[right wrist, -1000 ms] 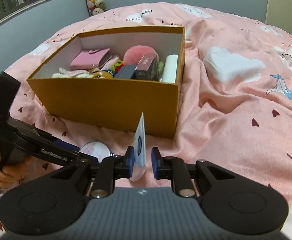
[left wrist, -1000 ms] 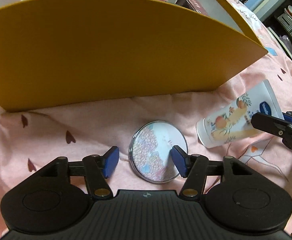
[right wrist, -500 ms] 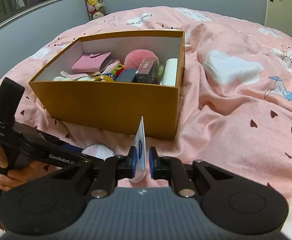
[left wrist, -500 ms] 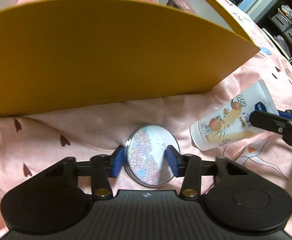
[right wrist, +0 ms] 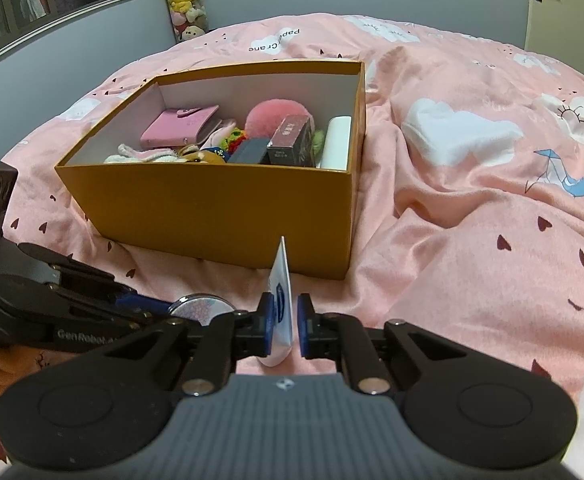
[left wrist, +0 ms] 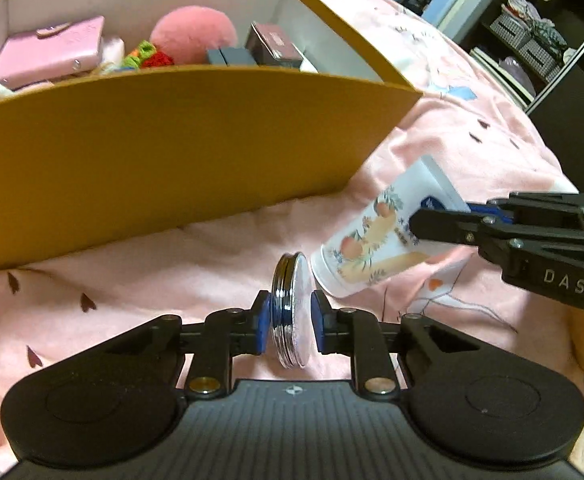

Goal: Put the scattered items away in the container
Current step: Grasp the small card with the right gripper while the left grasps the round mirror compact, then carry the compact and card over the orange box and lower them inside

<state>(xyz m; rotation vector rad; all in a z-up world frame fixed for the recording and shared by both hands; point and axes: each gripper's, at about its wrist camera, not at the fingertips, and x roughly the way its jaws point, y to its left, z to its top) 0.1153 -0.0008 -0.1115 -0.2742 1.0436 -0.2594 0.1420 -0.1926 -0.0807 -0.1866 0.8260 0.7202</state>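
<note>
My left gripper (left wrist: 290,318) is shut on a round compact mirror (left wrist: 289,312), held on edge a little above the pink bedspread. My right gripper (right wrist: 283,320) is shut on a white hand-cream tube (right wrist: 280,300) with a fruit print; the tube also shows in the left wrist view (left wrist: 376,240), lifted off the bed just right of the mirror. The open yellow box (right wrist: 211,204) stands right behind both, its near wall (left wrist: 163,148) close in front of the left gripper. The mirror's flowered face (right wrist: 199,308) shows in the right wrist view.
The box holds a pink wallet (right wrist: 179,126), a pink pompom (right wrist: 275,116), a dark red carton (right wrist: 292,140), a white tube (right wrist: 338,142) and small plush items. The rumpled pink bedspread (right wrist: 472,208) spreads to the right. Dark shelves (left wrist: 532,40) stand beyond the bed.
My left gripper closed on the compact mirror, tipped it onto its edge and lifted it. My right gripper raised the tube. The box interior came into the left view.
</note>
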